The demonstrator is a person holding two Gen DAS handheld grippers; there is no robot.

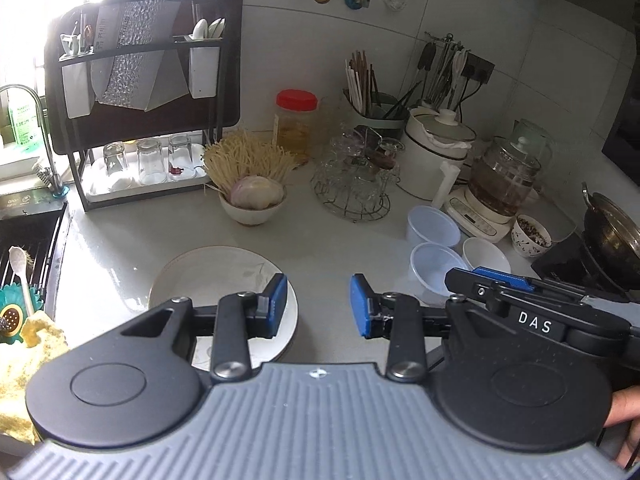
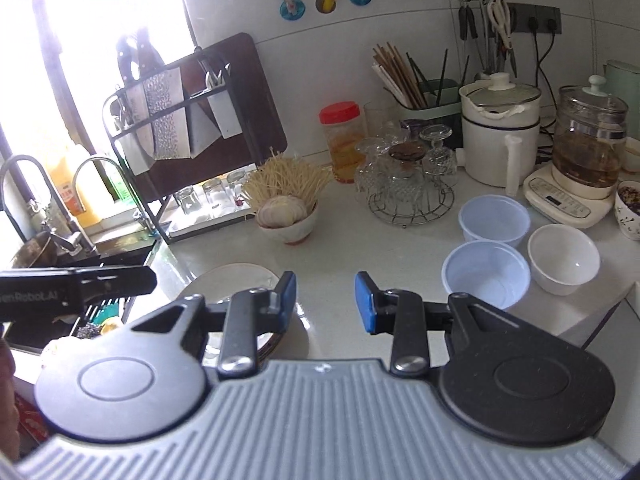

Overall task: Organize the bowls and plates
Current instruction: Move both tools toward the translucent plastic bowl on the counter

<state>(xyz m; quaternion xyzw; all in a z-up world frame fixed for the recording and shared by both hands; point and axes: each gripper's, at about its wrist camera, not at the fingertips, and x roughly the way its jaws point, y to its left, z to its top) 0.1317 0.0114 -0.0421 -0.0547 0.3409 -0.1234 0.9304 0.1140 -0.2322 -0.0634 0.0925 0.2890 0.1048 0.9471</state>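
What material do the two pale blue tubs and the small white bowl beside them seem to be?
The pale blue tubs look like thin matte plastic: their walls are translucent. The small white bowl looks like glazed ceramic: opaque, with a glossy highlight inside.

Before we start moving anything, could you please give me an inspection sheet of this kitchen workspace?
Surface: pale counter, glossy, beside the sink.
Job's things: white plate near the front edge; two translucent plastic bowls and a white bowl grouped to the right.
Clutter: bowl of garlic, glass rack, red-lidded jar, chopstick holder, white pot, glass kettle.
Grippers: left tongs and right tongs both open, empty, above the counter.
Cables: two plugs in the wall socket.
Surroundings: tiled wall, bright window, dish rack.
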